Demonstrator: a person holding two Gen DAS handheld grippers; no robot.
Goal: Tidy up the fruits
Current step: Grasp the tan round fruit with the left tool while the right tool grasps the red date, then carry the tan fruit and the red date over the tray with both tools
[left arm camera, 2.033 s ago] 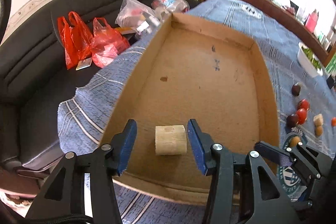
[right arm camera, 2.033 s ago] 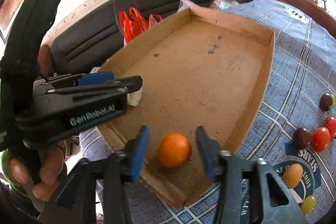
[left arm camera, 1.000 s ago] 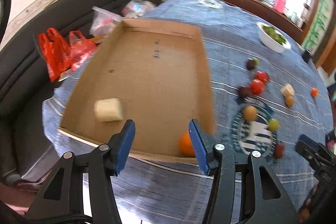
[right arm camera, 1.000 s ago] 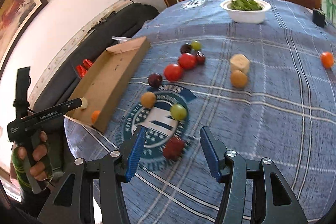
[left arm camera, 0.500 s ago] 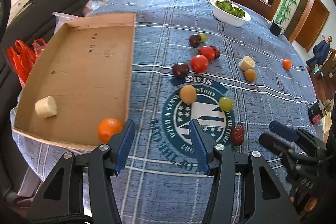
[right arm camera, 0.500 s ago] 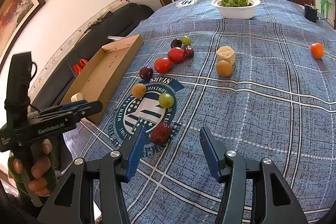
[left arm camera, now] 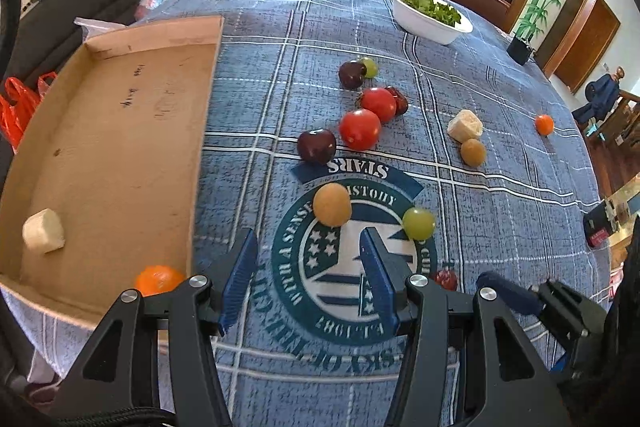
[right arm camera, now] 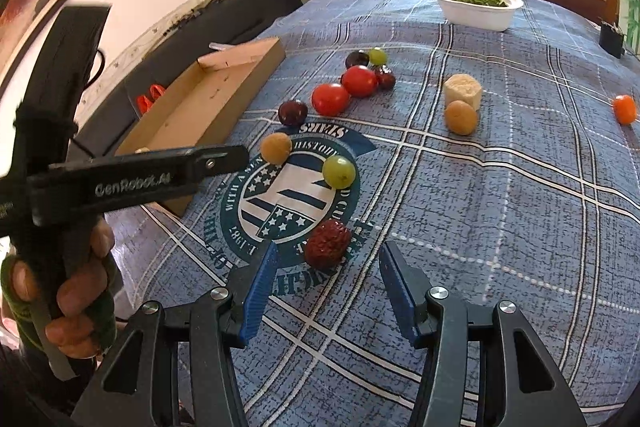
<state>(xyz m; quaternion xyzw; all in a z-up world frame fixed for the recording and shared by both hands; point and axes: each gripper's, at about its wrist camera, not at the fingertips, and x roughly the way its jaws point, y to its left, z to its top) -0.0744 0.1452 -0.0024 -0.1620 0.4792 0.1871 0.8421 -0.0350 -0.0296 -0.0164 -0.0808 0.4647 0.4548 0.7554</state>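
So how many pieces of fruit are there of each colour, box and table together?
Red fruit: 2
Dark purple fruit: 3
Green fruit: 2
Orange fruit: 2
Tan fruit: 2
Cream chunks: 2
Wrinkled dark-red fruit: 1
Total: 14

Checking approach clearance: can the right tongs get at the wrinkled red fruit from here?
Probably yes. The right tongs are open, and the wrinkled red fruit lies on the tablecloth just ahead of the fingertips, nothing between; the green grape sits well beyond.
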